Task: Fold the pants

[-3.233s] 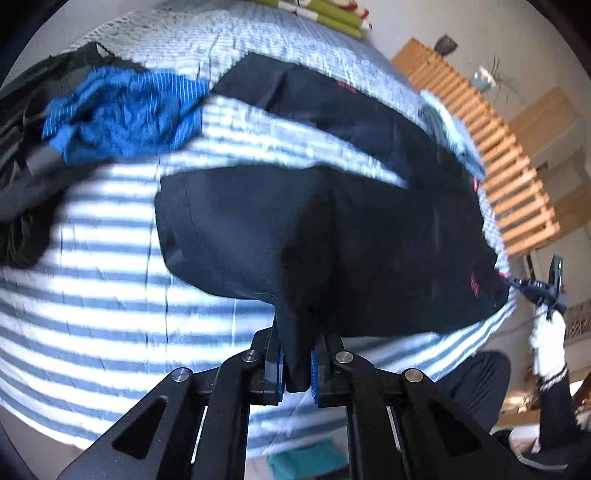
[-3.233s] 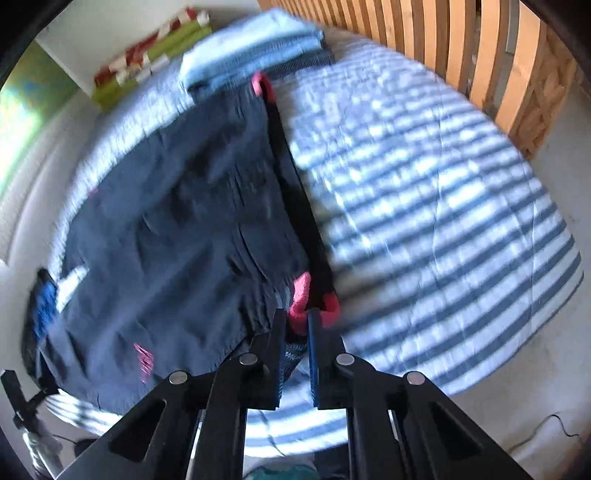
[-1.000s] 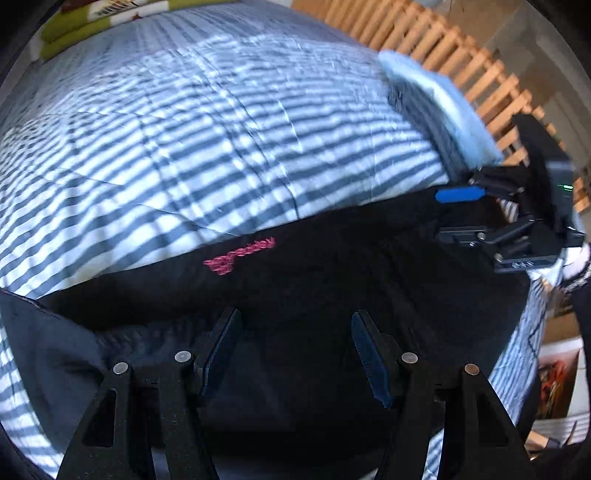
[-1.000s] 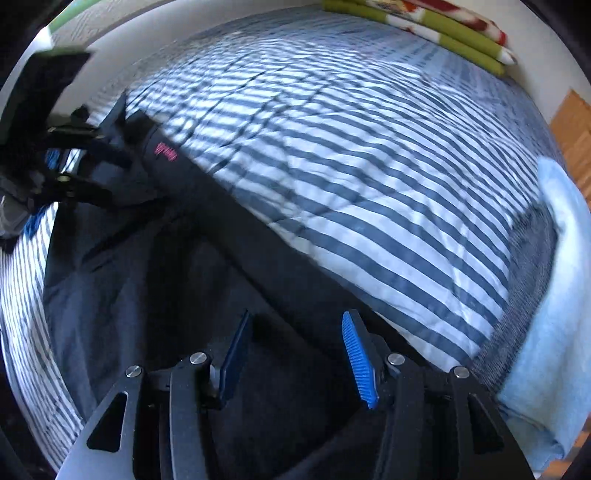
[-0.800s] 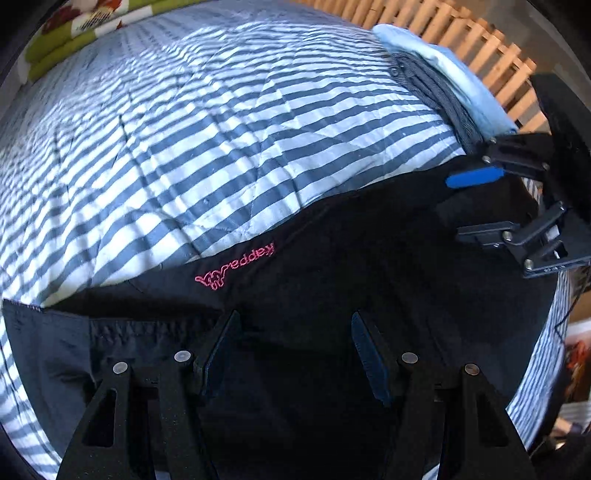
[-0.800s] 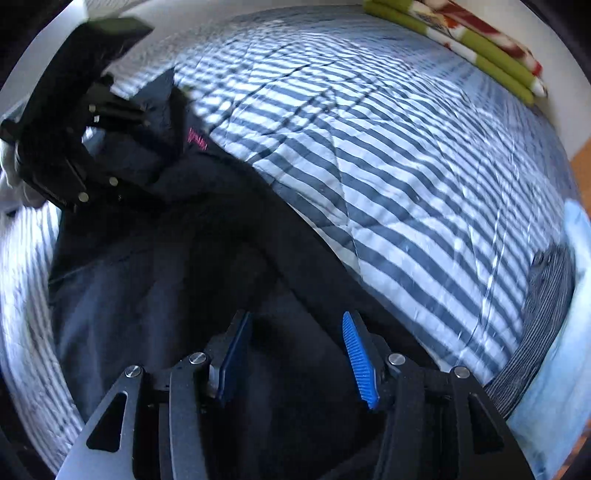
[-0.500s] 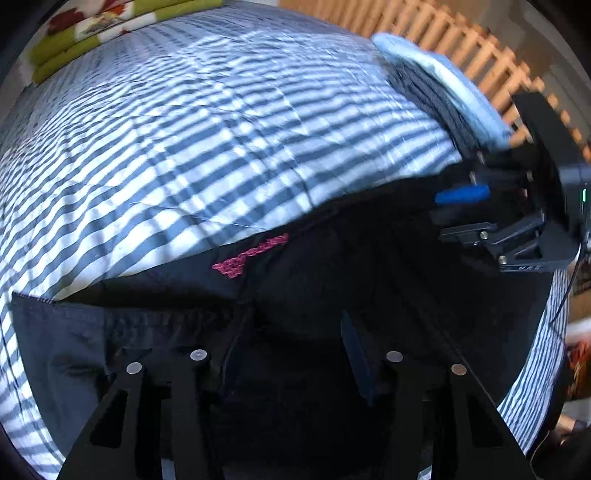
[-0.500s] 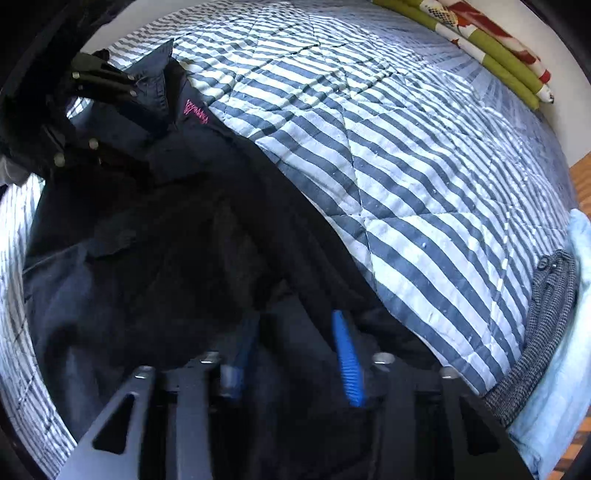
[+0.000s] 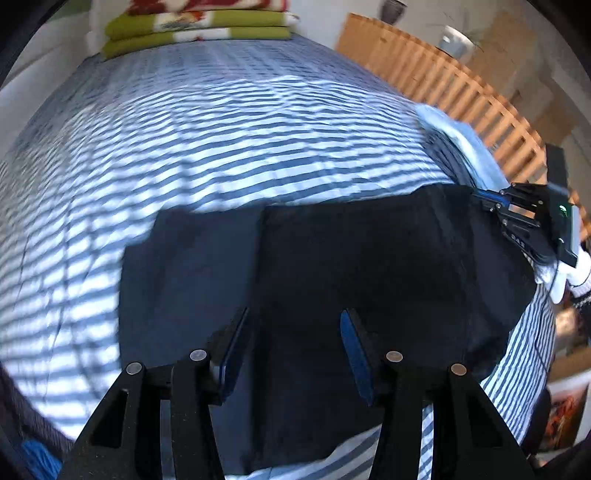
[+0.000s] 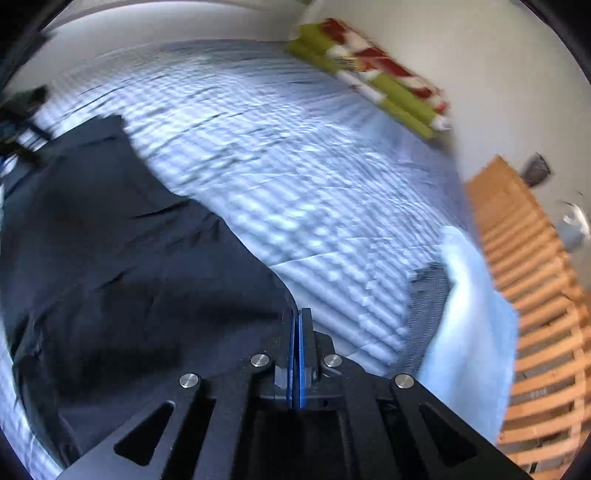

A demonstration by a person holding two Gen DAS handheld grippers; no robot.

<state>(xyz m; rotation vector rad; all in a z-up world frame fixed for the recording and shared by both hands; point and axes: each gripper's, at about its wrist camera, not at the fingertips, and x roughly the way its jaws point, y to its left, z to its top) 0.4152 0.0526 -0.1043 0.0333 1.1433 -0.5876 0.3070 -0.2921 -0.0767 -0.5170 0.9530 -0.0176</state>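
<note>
Black pants (image 9: 369, 266) lie spread on the striped bed (image 9: 221, 129), folded into a rough rectangle. My left gripper (image 9: 293, 343) hangs open above their near part, and nothing is between its blue pads. At the pants' far right corner my right gripper (image 9: 485, 195) is held by a white-gloved hand (image 9: 569, 277). In the right wrist view the pants (image 10: 129, 258) fill the left side. There the right gripper (image 10: 298, 314) is shut, pads flat together, its tips at the cloth's edge. No fabric shows between the pads.
A folded pale-blue and grey stack (image 10: 469, 314) lies just right of the pants, against a wooden slatted rail (image 10: 535, 295). Green-and-red folded blankets (image 9: 195, 26) sit at the bed's far end. A blue cloth (image 9: 37, 458) shows at the lower left.
The right gripper's jaws have closed from wide open to fully shut. The left gripper narrowed a little and drew away over the pants. The pink logo is no longer in view.
</note>
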